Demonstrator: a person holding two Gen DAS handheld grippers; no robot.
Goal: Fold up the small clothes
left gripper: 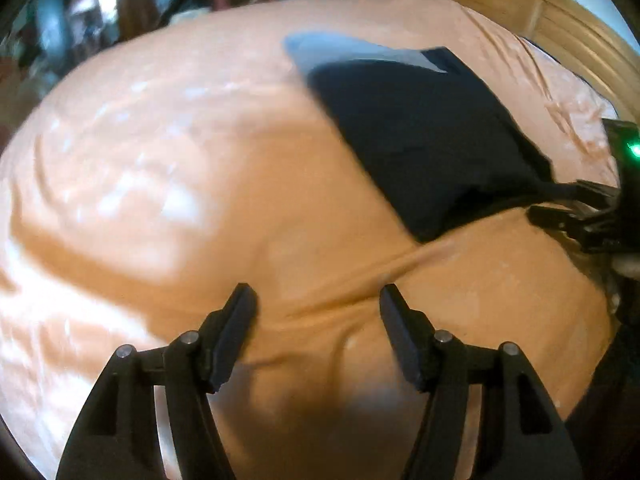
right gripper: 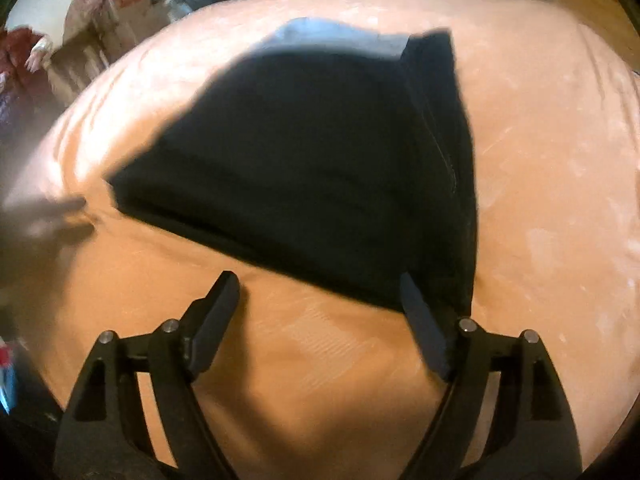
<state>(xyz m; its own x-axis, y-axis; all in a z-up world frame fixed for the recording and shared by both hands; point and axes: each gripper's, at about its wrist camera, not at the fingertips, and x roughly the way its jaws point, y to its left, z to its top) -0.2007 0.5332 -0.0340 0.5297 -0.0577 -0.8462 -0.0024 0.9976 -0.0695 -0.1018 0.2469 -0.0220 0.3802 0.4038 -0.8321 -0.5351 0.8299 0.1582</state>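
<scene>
While both grippers hover low over the bed, a dark folded garment [right gripper: 320,168] lies flat on the orange bedsheet [left gripper: 240,200], with a pale grey-blue layer [right gripper: 320,38] showing along its far edge. A narrower dark flap runs down the garment's right side in the right wrist view, with a seam line visible along it.

The left gripper [left gripper: 318,300] has its jaws spread wide and holds nothing; only wrinkled sheet lies between its two black fingers [left gripper: 236,332]. From its camera the garment [left gripper: 420,132] sits ahead and to the right, well apart from the fingertips.

The right gripper [right gripper: 320,292] is also spread wide and has no grasp on anything. Its left finger [right gripper: 212,320] rests over bare sheet, while its right finger [right gripper: 424,328] overlaps the garment's near corner in the view; I cannot tell whether it touches the cloth. In the left wrist view that gripper [left gripper: 584,216] appears at the right edge, beside a thin dark tail of fabric trailing from the garment's corner, with a green light [left gripper: 634,148] glowing on the device above it.

Both views are blurred. A wooden headboard [left gripper: 540,12] curves along the far side of the bed, and cluttered household things [right gripper: 120,4] crowd the floor beyond the mattress.
</scene>
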